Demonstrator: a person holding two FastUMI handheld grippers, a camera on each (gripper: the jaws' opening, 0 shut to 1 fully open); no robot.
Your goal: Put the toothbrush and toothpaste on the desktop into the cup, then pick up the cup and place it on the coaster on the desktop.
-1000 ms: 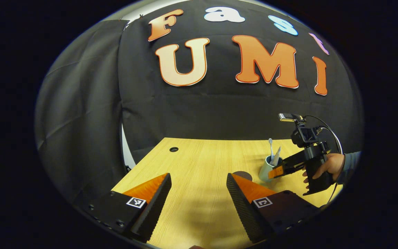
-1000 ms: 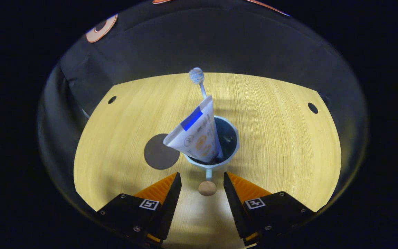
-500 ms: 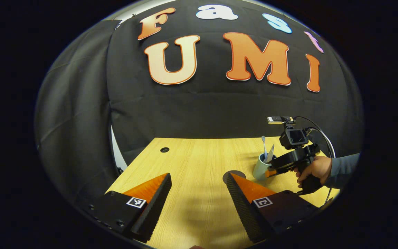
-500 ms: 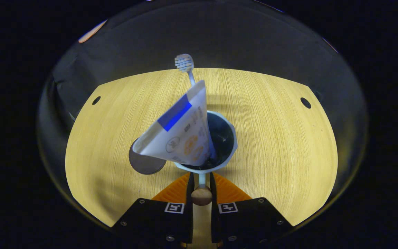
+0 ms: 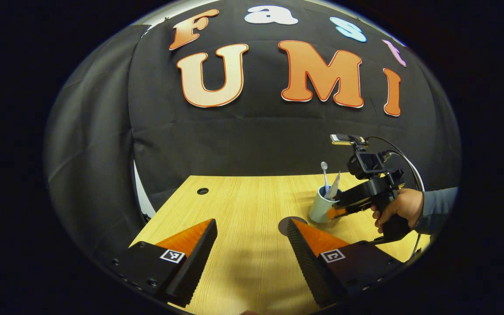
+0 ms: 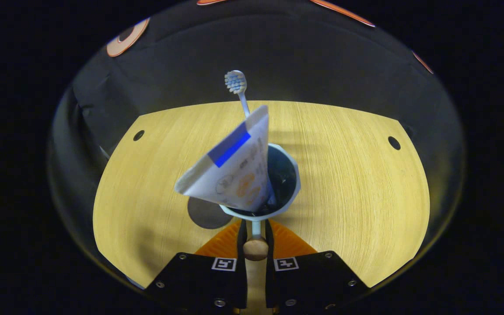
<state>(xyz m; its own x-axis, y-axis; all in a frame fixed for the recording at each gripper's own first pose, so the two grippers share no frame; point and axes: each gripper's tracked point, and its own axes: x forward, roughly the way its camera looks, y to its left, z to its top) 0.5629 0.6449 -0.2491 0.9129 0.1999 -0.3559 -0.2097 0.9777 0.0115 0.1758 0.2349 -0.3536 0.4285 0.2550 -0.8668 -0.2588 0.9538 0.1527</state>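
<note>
We have the right tongs (image 6: 255,229) clenched on the cup (image 6: 278,175) handle, beside the coaster (image 6: 206,214); left tongs (image 5: 252,249) released. Loaded cup likely top-heavy, rigid: keep upright.

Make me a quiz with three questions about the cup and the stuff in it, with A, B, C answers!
1. Where is the toothpaste?
A. flat on the table
B. standing in the cup
C. on the coaster

2. How many things stick out of the cup?
A. two
B. four
C. none

3. What is the right gripper doing?
A. hanging wide open
B. gripping the toothbrush
C. shut on the cup's handle

Answers: 1 B, the tube leans out of the cup's mouth. 2 A, toothbrush and toothpaste. 3 C, in the right gripper view both fingers press the handle from either side.
</note>
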